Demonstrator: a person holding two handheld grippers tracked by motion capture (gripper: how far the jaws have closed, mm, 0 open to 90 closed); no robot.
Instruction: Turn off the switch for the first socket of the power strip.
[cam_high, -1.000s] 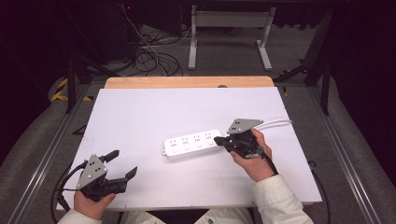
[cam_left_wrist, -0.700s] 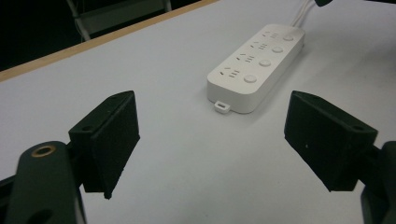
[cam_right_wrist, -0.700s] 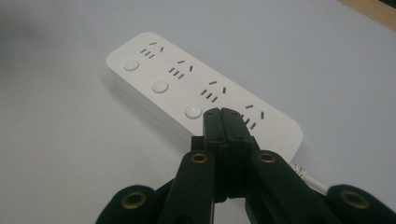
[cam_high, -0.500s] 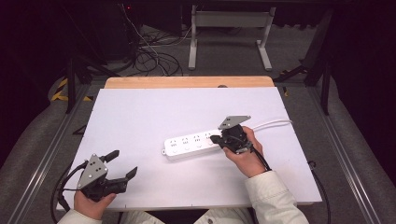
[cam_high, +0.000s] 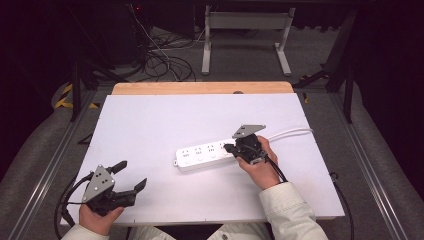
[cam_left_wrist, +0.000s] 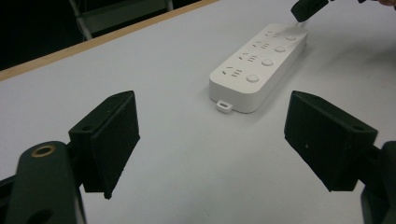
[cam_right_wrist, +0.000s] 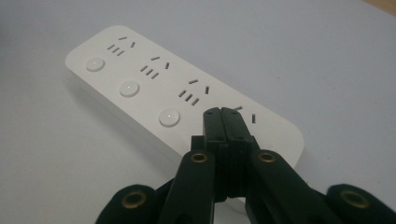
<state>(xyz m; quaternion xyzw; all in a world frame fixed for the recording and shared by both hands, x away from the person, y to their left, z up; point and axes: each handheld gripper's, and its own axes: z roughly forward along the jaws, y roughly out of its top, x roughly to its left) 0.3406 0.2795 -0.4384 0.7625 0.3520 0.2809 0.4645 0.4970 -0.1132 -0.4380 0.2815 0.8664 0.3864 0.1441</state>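
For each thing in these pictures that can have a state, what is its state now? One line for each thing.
Power strip: lies flat on the white table, sockets up, nothing plugged in.
Strip's cable: attached, runs off toward the table's right edge.
Left gripper: open, jaws wide apart, holding nothing, pointed at the strip.
Right gripper: shut, empty, tips over the strip's last socket and button; contact cannot be told.
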